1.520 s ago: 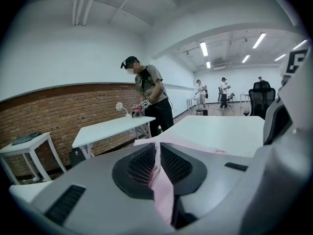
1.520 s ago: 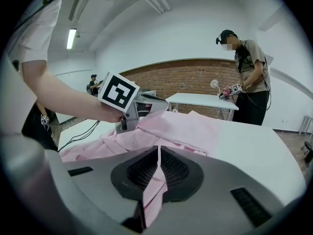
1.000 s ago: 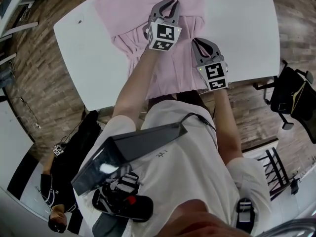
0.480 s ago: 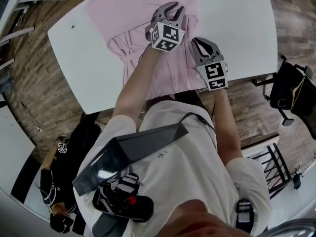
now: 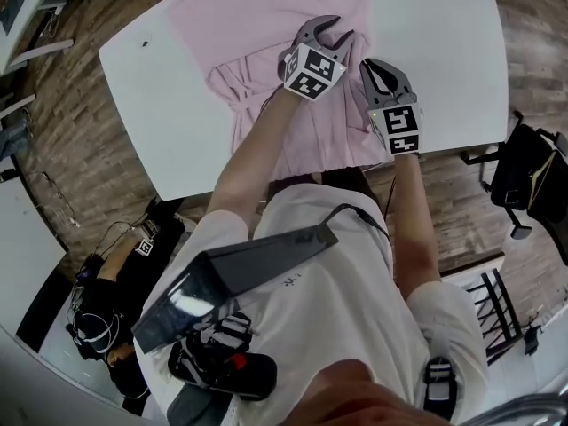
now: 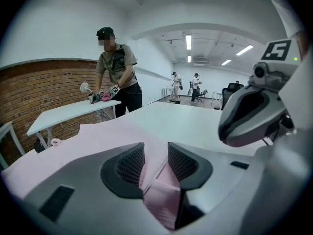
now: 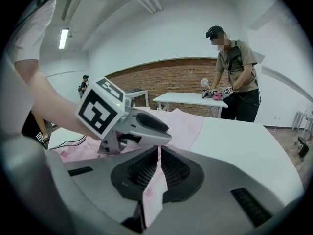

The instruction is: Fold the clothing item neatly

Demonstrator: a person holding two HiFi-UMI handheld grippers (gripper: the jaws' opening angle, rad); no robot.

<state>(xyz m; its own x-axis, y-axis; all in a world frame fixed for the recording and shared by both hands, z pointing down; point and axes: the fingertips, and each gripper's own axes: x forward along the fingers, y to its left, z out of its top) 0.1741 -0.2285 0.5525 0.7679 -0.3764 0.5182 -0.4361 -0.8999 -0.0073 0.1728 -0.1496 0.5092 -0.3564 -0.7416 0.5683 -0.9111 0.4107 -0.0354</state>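
A pink garment [image 5: 266, 16] lies partly folded on the white table [image 5: 444, 43], its near end bunched at the front edge. My left gripper [image 5: 330, 32] rests low over the garment's right part. Its jaws have just been opening: they stand apart, and a loose fold of pink cloth [image 6: 161, 180] lies between the pads without being pinched. My right gripper [image 5: 383, 67] is beside it, nearer the table's right front. It is shut on a thin edge of the pink garment [image 7: 154, 180]. In the right gripper view the left gripper [image 7: 146, 126] sits just ahead.
A black office chair [image 5: 532, 171] stands to the right of the table, and a dark frame chair [image 5: 497, 309] nearer me. A person crouches on the floor at lower left [image 5: 106, 327]. Another person [image 6: 117, 67] works at a second white table [image 6: 63, 112] by the brick wall.
Both grippers have shifted right over the garment. The left gripper's jaws, nearly closed on cloth before, now stand apart. The right gripper stays shut on the cloth.
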